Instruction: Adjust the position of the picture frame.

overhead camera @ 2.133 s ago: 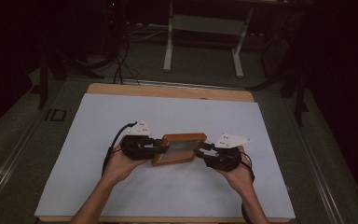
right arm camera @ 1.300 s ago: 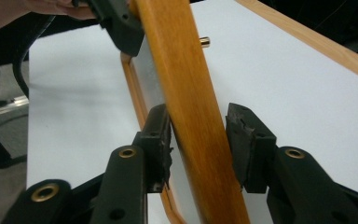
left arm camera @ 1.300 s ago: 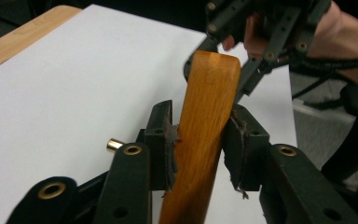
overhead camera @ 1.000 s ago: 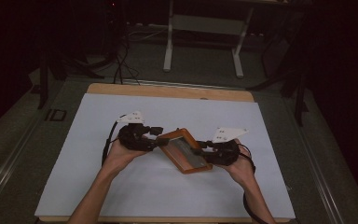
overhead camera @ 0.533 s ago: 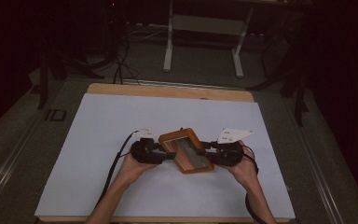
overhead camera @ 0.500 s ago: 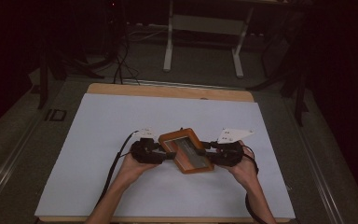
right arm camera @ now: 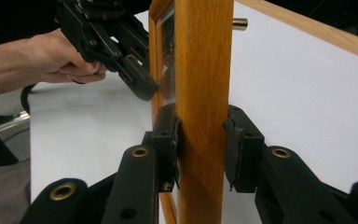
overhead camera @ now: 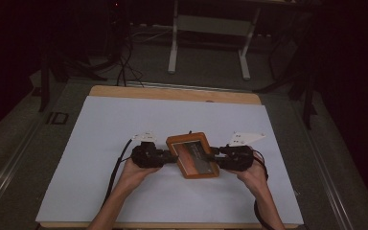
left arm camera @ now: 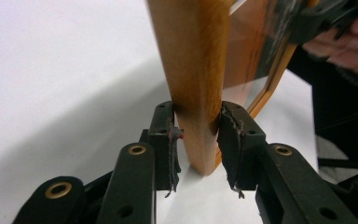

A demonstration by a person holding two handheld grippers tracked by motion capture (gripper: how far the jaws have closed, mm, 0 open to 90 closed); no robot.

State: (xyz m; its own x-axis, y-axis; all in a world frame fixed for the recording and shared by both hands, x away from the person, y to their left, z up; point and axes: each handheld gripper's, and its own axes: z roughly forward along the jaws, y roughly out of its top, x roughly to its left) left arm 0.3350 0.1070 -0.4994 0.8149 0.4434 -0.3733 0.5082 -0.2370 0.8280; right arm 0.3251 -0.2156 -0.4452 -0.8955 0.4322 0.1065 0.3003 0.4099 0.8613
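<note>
Covering nearly all of a light wooden table, a pale white sheet [overhead camera: 105, 158] leaves bare only a strip of the wood along the far edge [overhead camera: 172, 93], and everything else is placed here from that sheet. Beyond its far edge the room is dark, with a grey floor, a white metal stand on two legs [overhead camera: 208, 43] and loose black cables [overhead camera: 124, 67] lying well apart from the sheet. On the near half of the sheet, about midway across it, sits an orange-brown rectangular wooden frame with a dark glossy panel [overhead camera: 193, 154], turned a little askew to the sheet's edges. Its wood is smooth and varnished with a warm grain, the edge thick and rounded in the left gripper view [left arm camera: 193, 84], and a small metal peg [right arm camera: 239, 23] sticks out at its far end in the right gripper view. The left gripper [overhead camera: 165, 156] comes at the frame from the sheet's left side; its jaws have just been closing, and its pads [left arm camera: 228, 140] now press on a corner of the frame's edge from both sides. The right gripper [overhead camera: 216, 158] meets the frame from the opposite side, its jaws clamped across the thick wooden edge [right arm camera: 204, 116], one pad on each face.
</note>
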